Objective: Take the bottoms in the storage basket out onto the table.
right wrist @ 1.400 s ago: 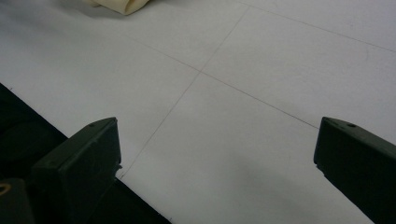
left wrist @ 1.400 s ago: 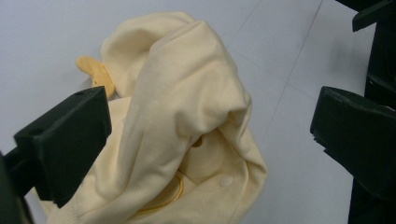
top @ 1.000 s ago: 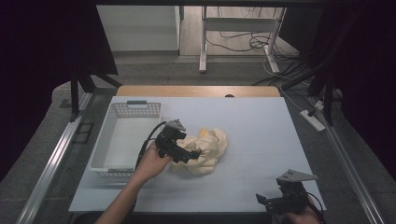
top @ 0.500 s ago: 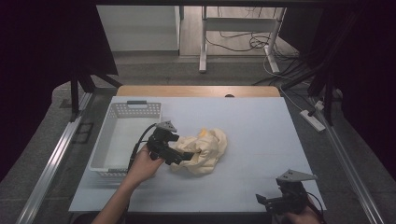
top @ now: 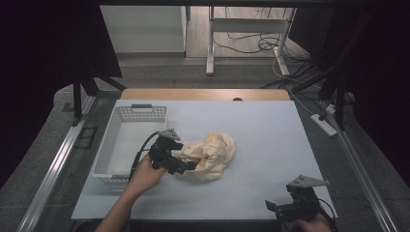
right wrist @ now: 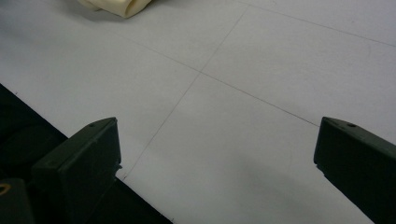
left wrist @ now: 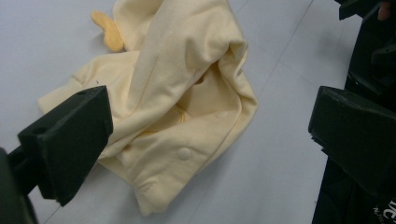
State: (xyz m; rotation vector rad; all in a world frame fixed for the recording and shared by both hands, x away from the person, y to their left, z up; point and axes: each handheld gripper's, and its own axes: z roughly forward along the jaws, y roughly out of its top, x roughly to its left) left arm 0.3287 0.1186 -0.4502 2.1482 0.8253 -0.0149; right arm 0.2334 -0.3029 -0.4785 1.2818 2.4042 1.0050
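A crumpled pale yellow garment [top: 209, 155] lies near the middle of the table. In the left gripper view the garment [left wrist: 182, 98] shows a round button and a small orange-yellow tab at its far end. My left gripper [top: 186, 166] hovers at its left edge, open, with the jaws wide apart and cloth lying below the gap; in its own view the left gripper [left wrist: 210, 140] holds nothing. My right gripper [top: 278, 209] rests open at the table's front right corner, far from the garment. The right gripper [right wrist: 217, 158] has bare table between its jaws, and a bit of the garment [right wrist: 119, 5] peeks in at the top.
A white perforated basket [top: 109, 150] stands at the left side of the table [top: 270, 140], just left of my left hand. A wooden strip [top: 203, 94] runs along the far edge. Cables and a power strip [top: 325, 124] lie on the floor to the right.
My left hand and gripper have drawn back to the left and nearer, off the garment's middle to its left edge. The garment has spread slightly. The right gripper has stayed put.
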